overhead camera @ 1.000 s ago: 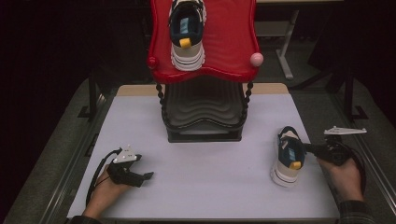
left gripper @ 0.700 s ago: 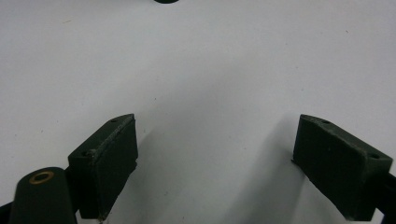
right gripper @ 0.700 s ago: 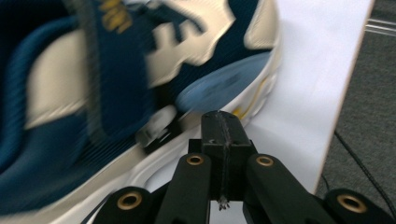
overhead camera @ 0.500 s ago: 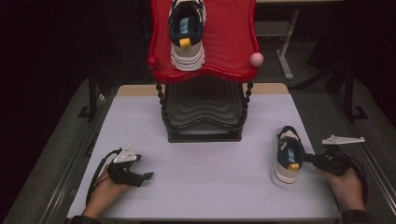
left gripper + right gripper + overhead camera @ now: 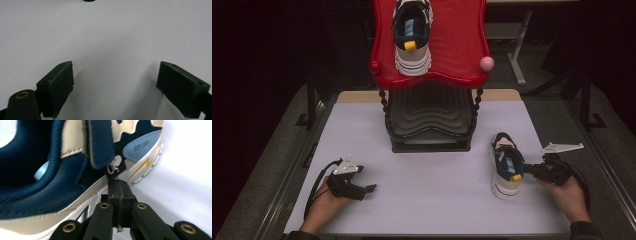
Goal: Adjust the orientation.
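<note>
A navy, cream and white shoe (image 5: 507, 165) lies on the white table (image 5: 432, 200) at the right, toe pointing away. My right gripper (image 5: 526, 170) is shut, its tips against the shoe's right side. In the right gripper view the closed jaws (image 5: 120, 192) meet the shoe (image 5: 62, 170) just below a black tag on its strap; whether the tag is pinched I cannot tell. A matching shoe (image 5: 412, 35) sits on the red tray (image 5: 462, 50). My left gripper (image 5: 367, 190) rests open at the near left with nothing between its pads (image 5: 57, 85).
The red tray tops a black ribbed stand (image 5: 429, 120) at the middle back of the table. A pink ball (image 5: 486, 63) caps the tray's right corner. Dark floor and metal rails border both sides of the table.
The right hand and gripper have shifted left and slightly toward the near edge, and the shoe on the table has slid left with them. The left gripper stayed put.
</note>
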### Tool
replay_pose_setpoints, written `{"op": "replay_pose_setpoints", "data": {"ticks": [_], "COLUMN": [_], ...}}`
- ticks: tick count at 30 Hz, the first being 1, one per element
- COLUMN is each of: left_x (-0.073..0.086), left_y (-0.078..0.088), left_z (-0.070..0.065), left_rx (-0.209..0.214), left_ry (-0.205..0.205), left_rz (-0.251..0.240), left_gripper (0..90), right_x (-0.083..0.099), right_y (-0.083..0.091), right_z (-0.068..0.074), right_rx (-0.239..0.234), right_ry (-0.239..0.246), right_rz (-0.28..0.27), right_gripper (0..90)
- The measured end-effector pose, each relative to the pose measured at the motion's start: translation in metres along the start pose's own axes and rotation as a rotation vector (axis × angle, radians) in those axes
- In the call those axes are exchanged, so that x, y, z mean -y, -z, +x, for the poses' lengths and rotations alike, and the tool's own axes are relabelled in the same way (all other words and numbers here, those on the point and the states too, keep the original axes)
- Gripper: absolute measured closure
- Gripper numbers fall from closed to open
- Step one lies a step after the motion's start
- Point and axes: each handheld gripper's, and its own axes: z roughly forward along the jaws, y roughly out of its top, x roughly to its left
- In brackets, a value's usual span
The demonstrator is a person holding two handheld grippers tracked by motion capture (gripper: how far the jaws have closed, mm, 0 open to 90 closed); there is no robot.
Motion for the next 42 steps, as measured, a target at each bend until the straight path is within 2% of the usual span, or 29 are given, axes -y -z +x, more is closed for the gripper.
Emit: {"op": "replay_pose_setpoints", "data": {"ticks": [5, 7, 10, 11, 12, 15, 20, 27, 33, 42], "left_x": [0.0, 0.0, 0.0, 0.0, 0.0, 0.0, 0.0, 0.0, 0.0, 0.0], "left_y": [0.0, 0.0, 0.0, 0.0, 0.0, 0.0, 0.0, 0.0, 0.0, 0.0], "left_z": [0.0, 0.0, 0.0, 0.0, 0.0, 0.0, 0.0, 0.0, 0.0, 0.0], "left_rx": [0.001, 0.0, 0.0, 0.0, 0.001, 0.0, 0.001, 0.001, 0.002, 0.001], "left_ry": [0.001, 0.0, 0.0, 0.001, 0.001, 0.001, 0.0, 0.002, 0.003, 0.002], "left_rz": [0.0, 0.0, 0.0, -0.002, -0.002, -0.002, 0.0, 0.0, 0.0, 0.0], "left_gripper": [13.2, 13.2, 13.2, 13.2, 13.2, 13.2, 13.2, 13.2, 13.2, 13.2], "right_x": [-0.004, -0.005, -0.004, -0.004, -0.004, -0.007, -0.019, -0.043, -0.056, -0.057], "right_y": [-0.007, -0.006, 0.006, 0.02, 0.02, 0.037, 0.046, 0.038, 0.019, 0.0], "right_z": [0.014, 0.015, 0.009, 0.003, 0.003, -0.003, -0.001, 0.009, 0.014, 0.017], "right_rx": [-0.036, -0.035, -0.02, -0.013, -0.013, -0.031, -0.077, -0.117, -0.131, -0.172], "right_ry": [0.04, 0.05, 0.028, 0.0, 0.0, -0.031, -0.006, 0.029, 0.052, 0.062], "right_rz": [0.013, 0.022, -0.011, -0.063, -0.063, -0.141, -0.195, -0.259, -0.251, -0.212], "right_gripper": [89.2, 84.5, 81.7, 77.3, 77.3, 68.8, 61.5, 56.1, 51.4, 48.7]}}
